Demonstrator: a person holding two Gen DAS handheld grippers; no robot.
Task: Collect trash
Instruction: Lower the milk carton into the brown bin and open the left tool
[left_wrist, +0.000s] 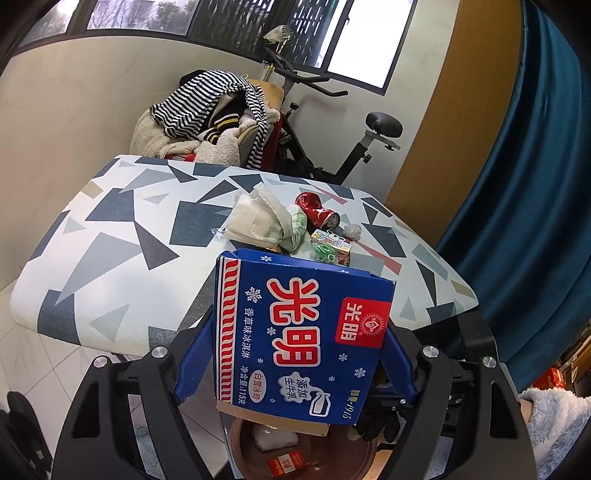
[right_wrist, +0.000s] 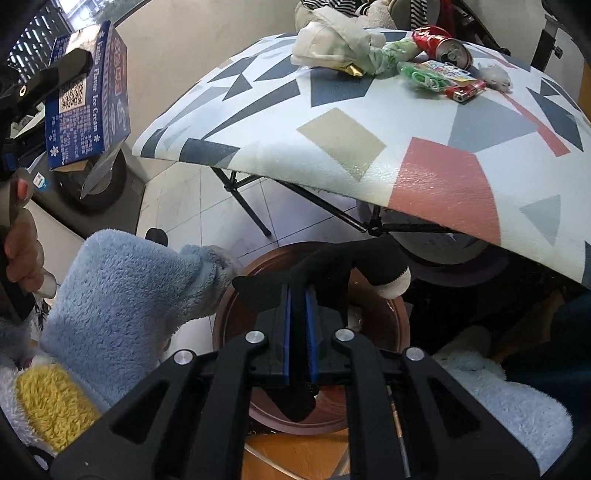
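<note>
An exercise bike (left_wrist: 332, 122) stands at the far side, beyond the patterned table (left_wrist: 122, 236). A chair piled with striped clothing (left_wrist: 207, 110) stands left of the bike. A blue curtain (left_wrist: 535, 177) hangs at the right. Windows (left_wrist: 229, 22) line the far wall.

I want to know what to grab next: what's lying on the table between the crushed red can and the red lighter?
In the right wrist view, a colorful toy packet with green plastic rings lies between the crushed red can and the red lighter.
</note>
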